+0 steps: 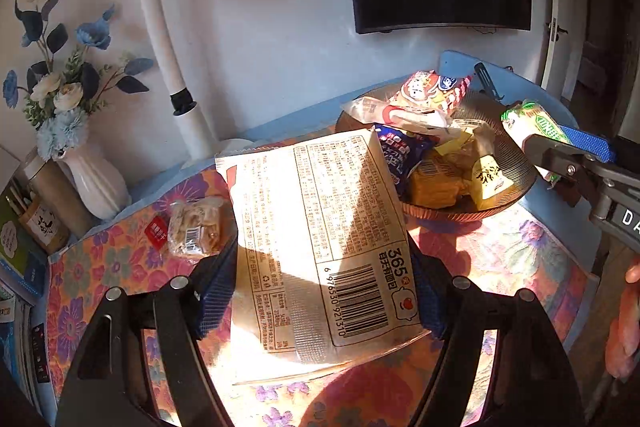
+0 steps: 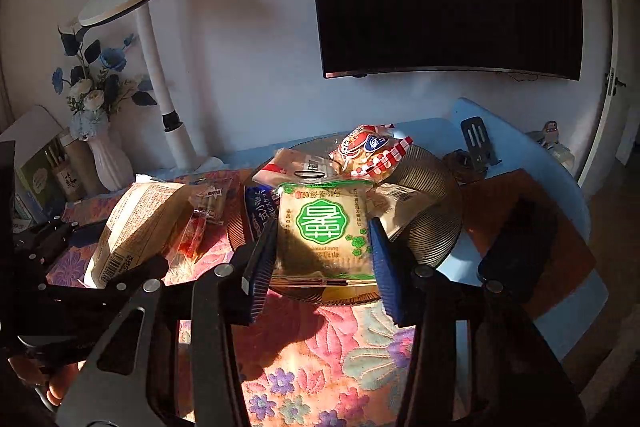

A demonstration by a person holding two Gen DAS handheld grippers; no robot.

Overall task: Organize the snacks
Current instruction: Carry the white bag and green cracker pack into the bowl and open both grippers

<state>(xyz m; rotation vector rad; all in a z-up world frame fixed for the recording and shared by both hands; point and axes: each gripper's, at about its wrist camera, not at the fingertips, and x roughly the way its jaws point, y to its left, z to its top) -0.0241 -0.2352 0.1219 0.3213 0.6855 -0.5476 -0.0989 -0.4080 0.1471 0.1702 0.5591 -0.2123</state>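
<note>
While both packets hang clamped above the floral cloth, the carry step is in hand. Bread bag: pinched between the left gripper pads, jaws about half spread. Green-label packet: squeezed in the right gripper, jaws drawn in tight. Ahead of both jaws lies the heaped snack bowl; the next move probably calls for release over it.

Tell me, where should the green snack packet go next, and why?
Probably a short carry over the brown bowl, then let go. The right gripper is shut on the green snack packet, lifted in front of the bowl, where other snacks are already piled. That looks like the gathering spot.
</note>
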